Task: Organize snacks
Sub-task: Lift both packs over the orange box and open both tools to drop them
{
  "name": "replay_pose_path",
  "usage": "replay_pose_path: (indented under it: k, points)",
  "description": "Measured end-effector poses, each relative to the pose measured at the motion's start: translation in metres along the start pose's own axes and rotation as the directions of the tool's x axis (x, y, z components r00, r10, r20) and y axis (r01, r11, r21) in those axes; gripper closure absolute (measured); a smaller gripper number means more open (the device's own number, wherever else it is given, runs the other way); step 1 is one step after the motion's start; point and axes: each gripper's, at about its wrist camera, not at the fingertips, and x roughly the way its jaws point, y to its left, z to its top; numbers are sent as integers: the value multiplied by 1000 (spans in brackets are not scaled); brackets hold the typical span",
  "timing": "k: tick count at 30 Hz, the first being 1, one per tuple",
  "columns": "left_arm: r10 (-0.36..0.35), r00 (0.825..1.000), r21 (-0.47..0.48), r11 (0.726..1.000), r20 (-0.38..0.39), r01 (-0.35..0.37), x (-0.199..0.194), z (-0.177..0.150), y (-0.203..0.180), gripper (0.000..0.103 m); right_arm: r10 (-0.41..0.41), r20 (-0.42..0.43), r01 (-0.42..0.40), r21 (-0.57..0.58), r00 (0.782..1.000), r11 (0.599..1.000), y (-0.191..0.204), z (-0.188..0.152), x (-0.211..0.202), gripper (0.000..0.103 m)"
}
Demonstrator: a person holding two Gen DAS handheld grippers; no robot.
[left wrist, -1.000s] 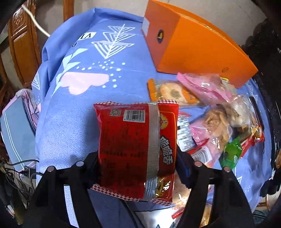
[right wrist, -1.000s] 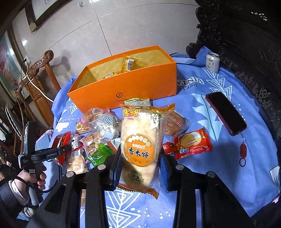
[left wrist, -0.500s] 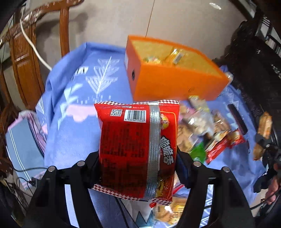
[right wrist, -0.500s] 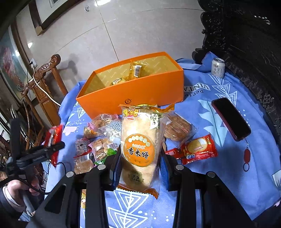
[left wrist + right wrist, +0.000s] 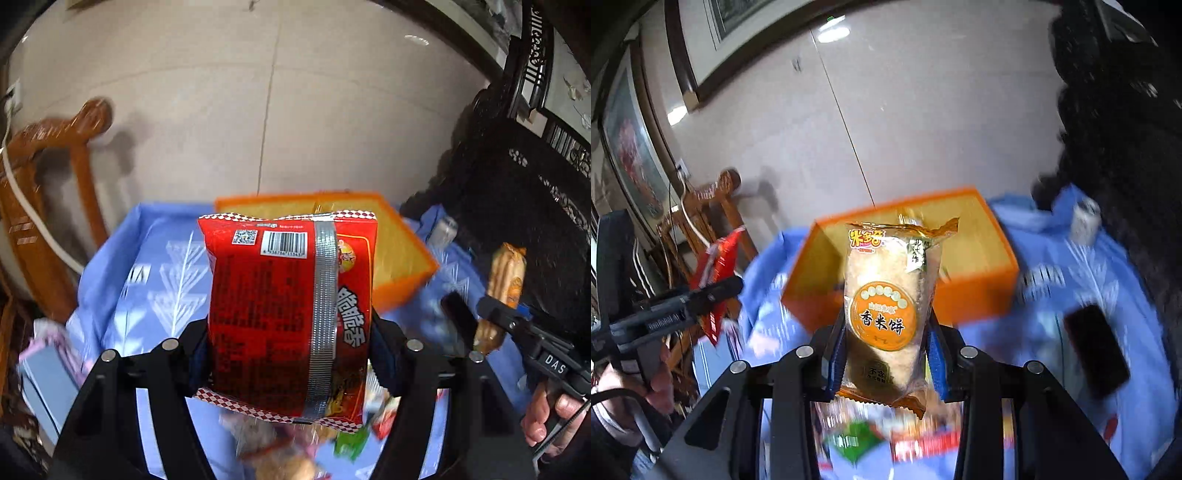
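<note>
My left gripper (image 5: 290,354) is shut on a red snack packet (image 5: 288,306) with a silver seam and a barcode, held upright in the air. Behind it stands the open orange box (image 5: 402,266) on the blue tablecloth (image 5: 155,273). My right gripper (image 5: 886,350) is shut on a clear rice cracker packet (image 5: 886,302) with an orange round label, also lifted above the table, with the orange box (image 5: 975,295) beyond it. Each gripper shows in the other's view: the right one with its cracker packet (image 5: 498,295), the left one with the red packet (image 5: 716,273).
Loose snack packets (image 5: 886,443) lie blurred on the cloth below both grippers. A black phone (image 5: 1097,350) and a drinks can (image 5: 1084,219) sit at the right of the table. A wooden chair (image 5: 48,206) stands left, dark carved furniture (image 5: 535,206) right.
Both grippers have risen well above the table with their packets still held. The views now tilt up toward the wall, and the orange box sits lower and farther in the frames.
</note>
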Motion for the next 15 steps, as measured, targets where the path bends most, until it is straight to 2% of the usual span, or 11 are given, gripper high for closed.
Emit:
replay_pose_path:
  k: [6, 15]
  points:
    - [9, 1000, 8, 1000, -1, -9, 44, 51, -9, 36, -6, 18, 6, -16, 1000, 1000, -5, 51, 43, 65]
    - [45, 998, 33, 998, -31, -44, 100, 77, -10, 36, 3, -2, -3, -19, 1000, 1000, -15, 84, 96, 64]
